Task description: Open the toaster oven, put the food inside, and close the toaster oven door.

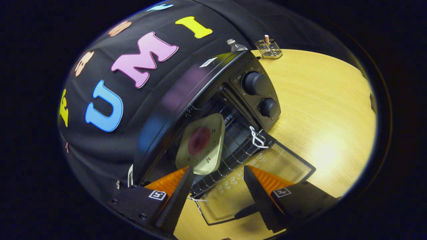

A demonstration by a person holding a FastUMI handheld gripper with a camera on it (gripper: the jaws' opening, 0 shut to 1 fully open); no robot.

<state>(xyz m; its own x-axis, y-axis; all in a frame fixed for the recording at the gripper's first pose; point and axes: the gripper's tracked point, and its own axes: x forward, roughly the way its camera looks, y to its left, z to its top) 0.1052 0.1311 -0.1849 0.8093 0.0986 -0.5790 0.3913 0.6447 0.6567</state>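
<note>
Toaster oven on wooden tabletop, glass door dropped fully open w/ white cord on its handle. Square plate w/ dark red food sits on wire rack inside, just ahead of hand-held gripper. Fingers spread apart, gripping nothing, above the door. Two knobs on oven's panel. Small wire holder and a bottle beyond the oven.
</note>
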